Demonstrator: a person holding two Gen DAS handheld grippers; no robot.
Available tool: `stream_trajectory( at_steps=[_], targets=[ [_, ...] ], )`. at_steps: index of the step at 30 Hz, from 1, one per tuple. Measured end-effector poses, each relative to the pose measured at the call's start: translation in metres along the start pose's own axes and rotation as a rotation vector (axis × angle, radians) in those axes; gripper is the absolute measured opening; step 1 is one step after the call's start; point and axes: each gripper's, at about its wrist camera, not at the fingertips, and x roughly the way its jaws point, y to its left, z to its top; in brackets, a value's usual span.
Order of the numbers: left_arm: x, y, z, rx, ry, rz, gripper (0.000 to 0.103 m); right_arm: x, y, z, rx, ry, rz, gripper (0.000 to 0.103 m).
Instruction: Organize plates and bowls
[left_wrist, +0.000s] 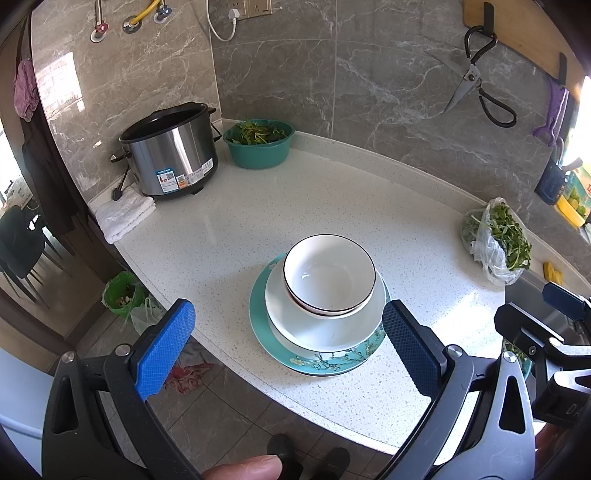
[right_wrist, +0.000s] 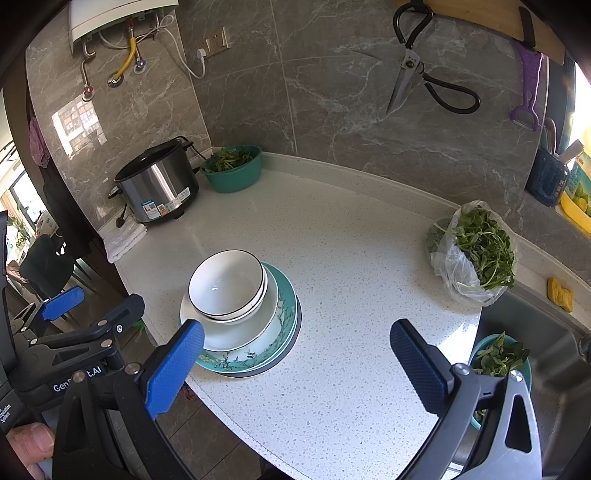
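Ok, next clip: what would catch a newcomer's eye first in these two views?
Most likely the stack of dishes near the counter's front edge: black-rimmed white bowls nested on a white plate, on a teal floral plate. Both the left gripper and right gripper are open and empty, short of it. A steel cooker and a teal basin of greens stand in the back corner.

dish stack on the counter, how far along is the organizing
Done: two black-rimmed bowls sit nested in a white dish on the teal floral plates. In hand: nothing; left gripper and right gripper are open. Left: no loose dishes visible.
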Motion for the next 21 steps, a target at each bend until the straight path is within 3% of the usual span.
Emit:
stream_trajectory(
  at_steps=[21],
  targets=[
    [0.0027, 0.0035, -0.0009, -0.002, -0.003, 0.012, 0.103, 0.0007, -0.0001, 0.0005, -0.002, 0.003, -0.001, 0.103]
  ],
)
